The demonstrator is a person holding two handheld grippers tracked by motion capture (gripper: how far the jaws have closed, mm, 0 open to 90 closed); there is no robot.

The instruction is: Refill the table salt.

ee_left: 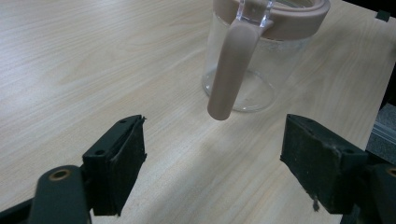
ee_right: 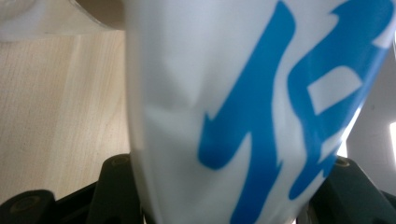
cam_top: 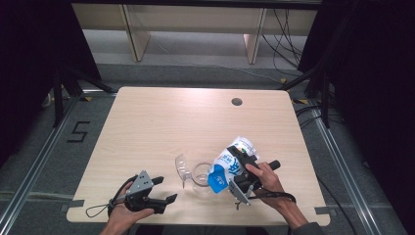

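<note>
The pouch (cam_top: 230,166), white with blue print, sits near the right front of the table (cam_top: 161,122), held tilted in our right gripper (cam_top: 240,182). Its long axis runs from the far right down toward the near left, with the lower end over the open mouth of the clear jug (cam_top: 200,174) just to its left. In the right gripper view the pouch (ee_right: 243,102) fills the space between the fingers (ee_right: 114,186), which press on it from both sides, about half open around its width. The jug's clear lid (cam_top: 181,169) stands swung up on its left side.

Nearer us and to the left, our left gripper (cam_top: 161,188) rests low at the table's front edge, pointing right toward the jug, its fingers (ee_left: 119,163) wide apart and holding nothing. In the left gripper view the jug (ee_left: 254,56) stands upright beyond them, its pinkish handle (ee_left: 231,70) facing the gripper, apart from both fingers.

Farther off, a round hole (cam_top: 237,102) shows in the table near its far edge.
</note>
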